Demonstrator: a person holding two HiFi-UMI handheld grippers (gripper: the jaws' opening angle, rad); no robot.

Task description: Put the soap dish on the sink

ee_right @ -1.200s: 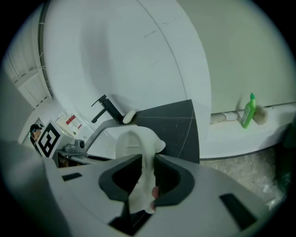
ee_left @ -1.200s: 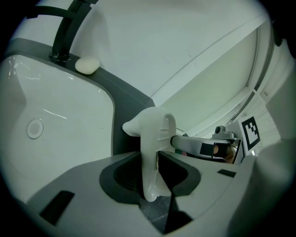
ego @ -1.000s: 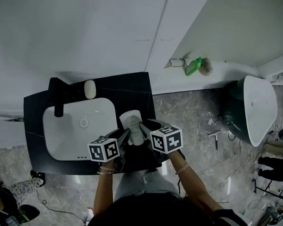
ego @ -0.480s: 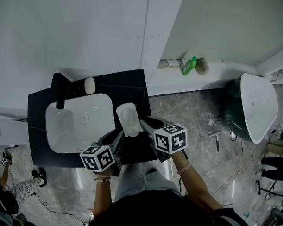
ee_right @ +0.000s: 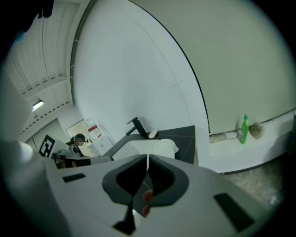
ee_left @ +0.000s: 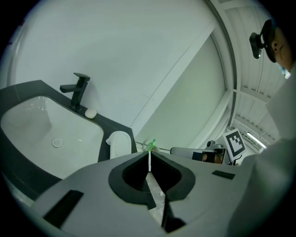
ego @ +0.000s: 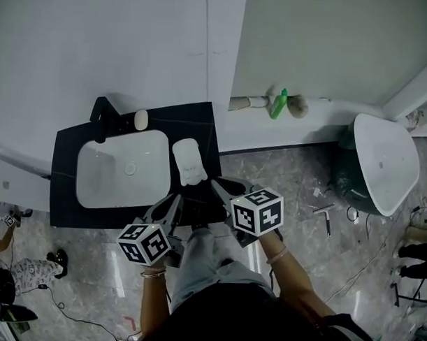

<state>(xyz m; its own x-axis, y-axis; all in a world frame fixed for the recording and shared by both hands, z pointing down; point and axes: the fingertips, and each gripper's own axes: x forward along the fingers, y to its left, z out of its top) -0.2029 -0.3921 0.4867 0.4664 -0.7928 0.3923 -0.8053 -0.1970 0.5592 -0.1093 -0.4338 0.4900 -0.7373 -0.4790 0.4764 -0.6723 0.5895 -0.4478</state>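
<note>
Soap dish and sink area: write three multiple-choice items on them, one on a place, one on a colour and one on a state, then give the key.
1. Where does the soap dish lie relative to the basin?
A. Inside it
B. Beside it, on the black countertop
C. On the floor below it

2. What colour is the faucet?
A. Chrome
B. White
C. Black

3. How do the right gripper jaws stand?
A. Together, nothing between them
B. Wide apart
C. Clamped on the soap dish

Key:
1 B: the head view shows the white dish flat on the dark top, next to the basin's rim.
2 C: it stands dark against the white wall and basin.
3 A: the right gripper view shows the pads meeting, with the dish far ahead of them.
</note>
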